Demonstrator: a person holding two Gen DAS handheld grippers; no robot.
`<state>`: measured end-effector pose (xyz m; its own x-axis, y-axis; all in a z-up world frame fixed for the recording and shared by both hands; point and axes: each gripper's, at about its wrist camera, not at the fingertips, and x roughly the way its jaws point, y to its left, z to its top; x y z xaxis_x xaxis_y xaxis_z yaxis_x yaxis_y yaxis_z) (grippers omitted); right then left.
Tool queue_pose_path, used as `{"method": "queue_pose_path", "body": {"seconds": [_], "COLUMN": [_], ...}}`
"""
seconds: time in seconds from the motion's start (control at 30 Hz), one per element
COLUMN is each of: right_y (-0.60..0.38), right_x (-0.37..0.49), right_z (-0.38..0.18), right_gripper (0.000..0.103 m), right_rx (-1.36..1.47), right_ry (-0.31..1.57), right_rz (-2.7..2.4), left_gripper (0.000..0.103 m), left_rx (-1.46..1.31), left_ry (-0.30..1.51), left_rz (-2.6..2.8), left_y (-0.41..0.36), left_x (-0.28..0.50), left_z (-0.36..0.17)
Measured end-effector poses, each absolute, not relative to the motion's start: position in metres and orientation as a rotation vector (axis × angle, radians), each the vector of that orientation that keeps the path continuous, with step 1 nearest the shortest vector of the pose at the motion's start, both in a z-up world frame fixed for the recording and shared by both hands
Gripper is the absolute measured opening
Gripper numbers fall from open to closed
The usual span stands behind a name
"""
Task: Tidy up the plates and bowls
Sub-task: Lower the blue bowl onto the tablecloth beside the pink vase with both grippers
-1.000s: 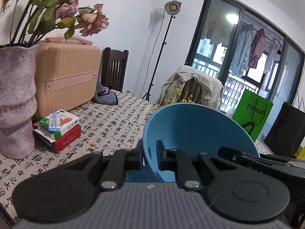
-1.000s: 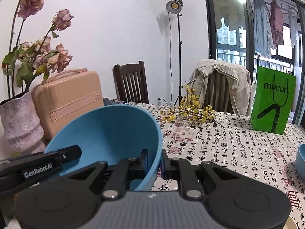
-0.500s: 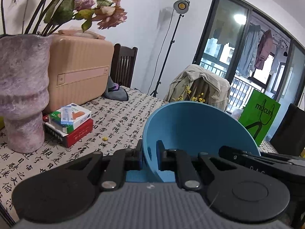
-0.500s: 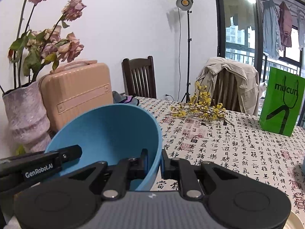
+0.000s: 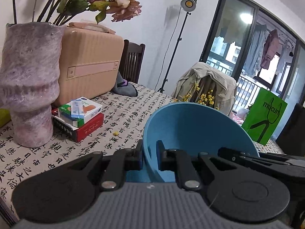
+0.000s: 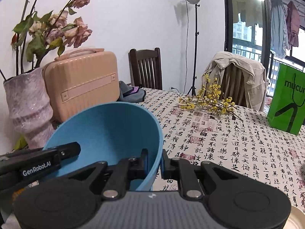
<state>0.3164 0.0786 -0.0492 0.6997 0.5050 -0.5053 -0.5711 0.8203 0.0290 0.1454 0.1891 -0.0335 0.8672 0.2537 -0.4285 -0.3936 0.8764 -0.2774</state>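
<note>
Left wrist view: blue bowl [image 5: 198, 131] sits dead ahead of the left gripper [image 5: 149, 153], its rim wall running down between the two fingers at 12 o'clock. Gripper points forward and slightly down over the table [image 5: 118, 122]. Jaws clenched on the bowl's left rim, one pad outside, one inside the wall. The right gripper [image 5: 247, 157] comes in from 3 o'clock and meets the bowl's far-right rim.

Right wrist view: same bowl [image 6: 106, 133], now left of centre, with its right rim wall pinched by the right gripper [image 6: 154, 161] at 12 o'clock. Jaws nearly closed, grasping the rim, one finger in the bowl and one outside. Pose again forward and tilted a little down. The left gripper [image 6: 70, 150] reaches in from 9 o'clock onto the opposite rim. Bowl is tilted, open side facing the cameras, held between both grippers; contact with the table can't be told.

Surroundings: vase [image 5: 28, 87] at 9 o'clock in the left view, stacked boxes [image 5: 78, 118] just beside it, suitcase [image 6: 82, 84] behind. Green bag [image 6: 287, 99] at 2 o'clock and yellow flower sprigs [image 6: 211, 99] at 1 o'clock in the right view.
</note>
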Motion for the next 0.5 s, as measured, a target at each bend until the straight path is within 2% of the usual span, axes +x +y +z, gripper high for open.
{"method": "queue_pose_path", "body": {"seconds": [0.5], "right_y": [0.095], "right_x": [0.317], "right_z": [-0.071], "right_gripper": [0.013], "right_rx": [-0.206], "right_ry": [0.542], "right_rz": [0.594], "left_gripper": [0.013], "left_rx": [-0.336], "left_ry": [0.415], "left_rz": [0.380], "left_y": [0.189], "left_x": [0.144], "left_z": [-0.046]}}
